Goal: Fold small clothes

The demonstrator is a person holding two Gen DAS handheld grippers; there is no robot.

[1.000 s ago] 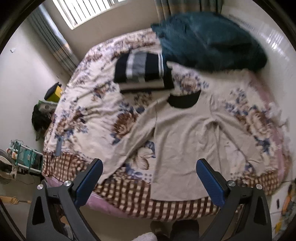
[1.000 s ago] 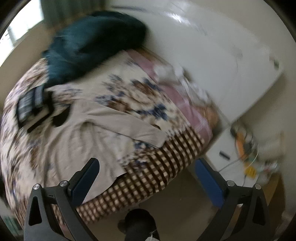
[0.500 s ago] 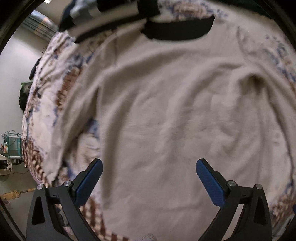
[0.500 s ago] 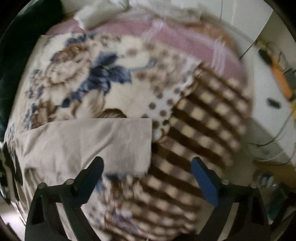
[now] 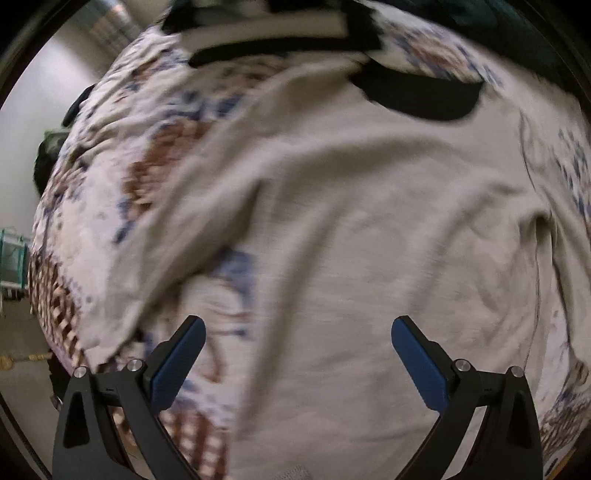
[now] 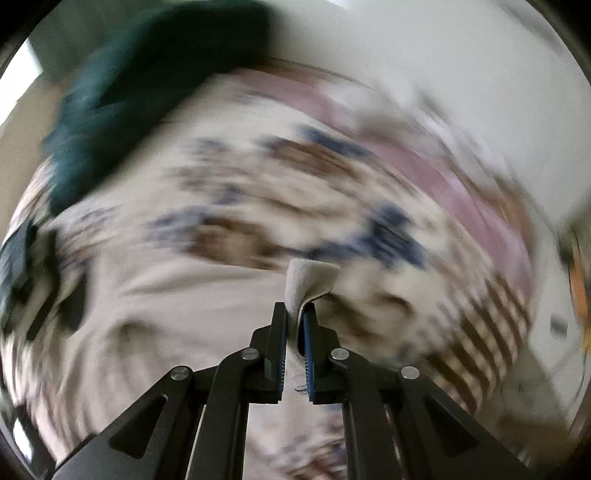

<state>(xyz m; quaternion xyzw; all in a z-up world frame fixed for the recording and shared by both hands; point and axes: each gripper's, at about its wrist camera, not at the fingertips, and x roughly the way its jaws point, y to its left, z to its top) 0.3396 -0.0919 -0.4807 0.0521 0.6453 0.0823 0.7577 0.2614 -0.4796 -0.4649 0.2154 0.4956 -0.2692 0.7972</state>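
A beige long-sleeved sweater with a black collar lies spread on the floral bedspread. My left gripper is open and hovers close over the sweater's lower body, holding nothing. My right gripper is shut on the cuff end of the sweater's sleeve, which sticks up between the jaws. The rest of the sweater lies to the left in the blurred right wrist view.
A folded dark striped garment lies beyond the collar. A dark teal blanket is heaped at the bed's far end. A white wall panel runs along the right; the bed edge with brown checks drops off right.
My right gripper closed on the sleeve cuff and lifted it, swinging fast. My left gripper stayed open and shifted slightly back and left over the sweater.
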